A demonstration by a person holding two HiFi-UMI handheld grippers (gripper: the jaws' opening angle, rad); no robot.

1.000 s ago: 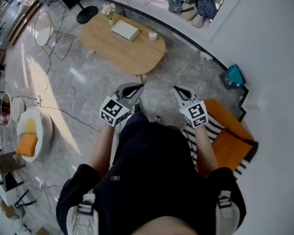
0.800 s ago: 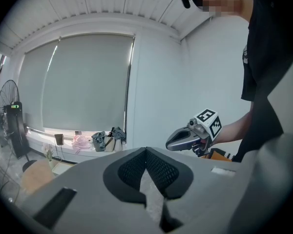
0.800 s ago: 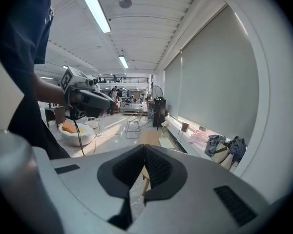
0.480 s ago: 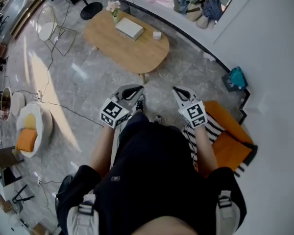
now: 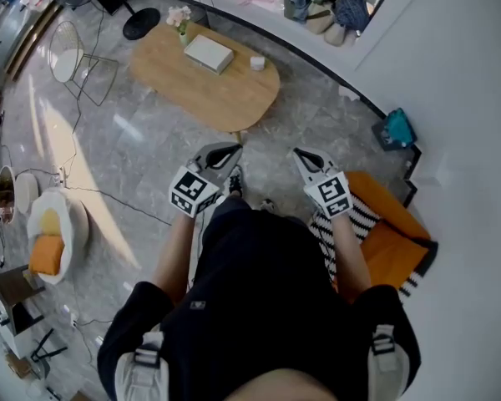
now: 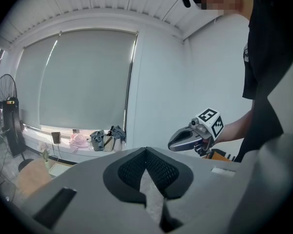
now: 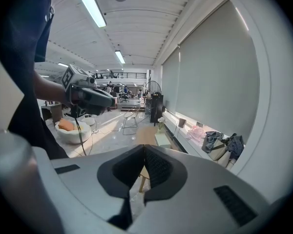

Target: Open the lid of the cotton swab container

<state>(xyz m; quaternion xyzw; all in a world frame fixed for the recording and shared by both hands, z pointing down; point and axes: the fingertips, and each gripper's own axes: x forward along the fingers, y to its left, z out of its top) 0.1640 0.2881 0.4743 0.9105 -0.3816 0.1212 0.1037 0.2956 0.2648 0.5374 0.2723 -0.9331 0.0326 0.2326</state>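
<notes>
Left gripper [image 5: 227,151] and right gripper [image 5: 304,155] clenched, empty; small white container [image 5: 257,63] on table [image 5: 204,94] well ahead, roughly midway between them.

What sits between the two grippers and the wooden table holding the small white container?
Only bare grey marble floor, seen in the head view: nothing lies between the left gripper, the right gripper and the wooden table.

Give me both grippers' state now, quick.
Left gripper: jaws shut, holding nothing.
Right gripper: jaws shut, holding nothing.
</notes>
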